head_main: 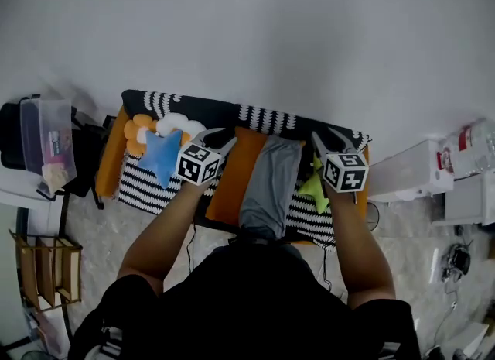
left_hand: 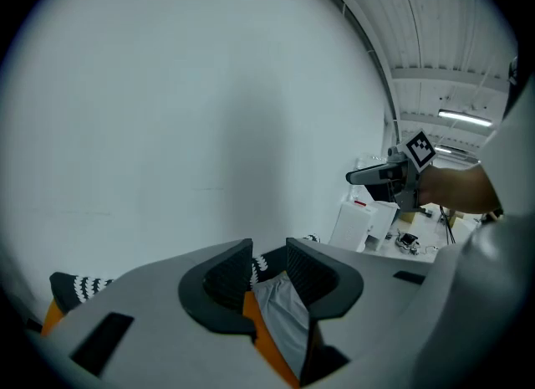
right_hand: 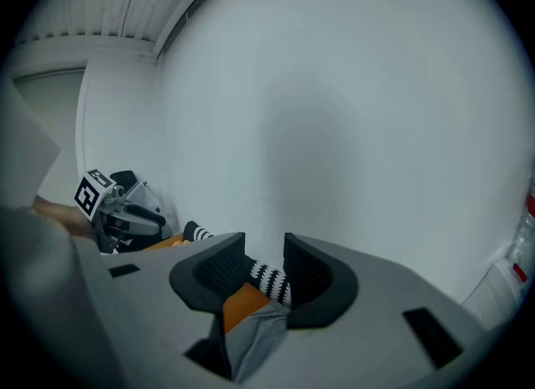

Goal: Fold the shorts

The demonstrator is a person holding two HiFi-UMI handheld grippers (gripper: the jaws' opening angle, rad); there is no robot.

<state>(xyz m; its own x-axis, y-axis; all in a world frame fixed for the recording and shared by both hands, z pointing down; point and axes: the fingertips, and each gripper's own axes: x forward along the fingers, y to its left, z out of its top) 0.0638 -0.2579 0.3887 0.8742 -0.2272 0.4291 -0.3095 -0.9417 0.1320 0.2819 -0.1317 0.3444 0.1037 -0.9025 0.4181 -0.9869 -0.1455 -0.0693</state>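
Note:
The grey shorts lie as a long narrow strip on an orange mat with black-and-white striped borders. My left gripper hovers over the mat to the left of the shorts, jaws apart and empty. My right gripper hovers to their right, also open and empty. In the left gripper view the shorts show below the gap between the jaws, untouched, and the right gripper is seen beyond. The right gripper view likewise shows the shorts under its open jaws, with the left gripper at the far left.
A blue star-shaped cushion and a white and orange one lie on the mat's left; a green shape lies at its right. A clear plastic bin stands left, a wooden rack lower left, white boxes right. A white wall rises behind.

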